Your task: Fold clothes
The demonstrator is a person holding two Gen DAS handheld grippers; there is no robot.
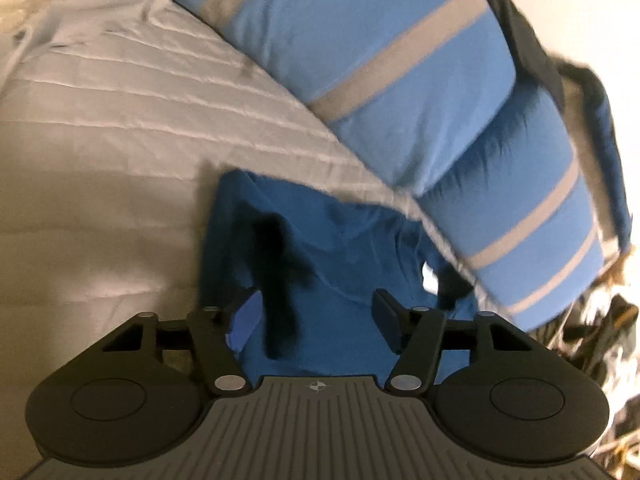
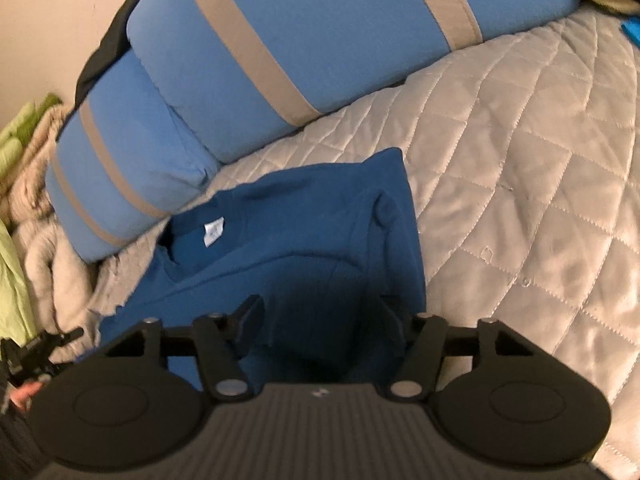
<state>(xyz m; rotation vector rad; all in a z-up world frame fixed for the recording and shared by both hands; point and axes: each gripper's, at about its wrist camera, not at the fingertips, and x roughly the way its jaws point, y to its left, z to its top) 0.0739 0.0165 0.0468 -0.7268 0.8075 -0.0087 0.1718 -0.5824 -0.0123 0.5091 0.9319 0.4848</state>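
Observation:
A dark blue shirt (image 1: 320, 256) lies partly folded on the grey quilted bed cover, its collar and white tag (image 2: 213, 232) toward the pillows. In the left wrist view my left gripper (image 1: 316, 312) hangs just above the shirt with its jaws wide apart and nothing between them. A dark blurred strip crosses the shirt between the fingers. In the right wrist view the shirt (image 2: 304, 240) lies under my right gripper (image 2: 320, 320), which is open and empty above its near part.
Two blue pillows with grey stripes (image 1: 360, 60) (image 2: 280, 52) lie along the far side of the bed. The grey quilt (image 2: 520, 160) spreads to the right. Green and grey cloth (image 2: 16, 152) is piled at the left edge.

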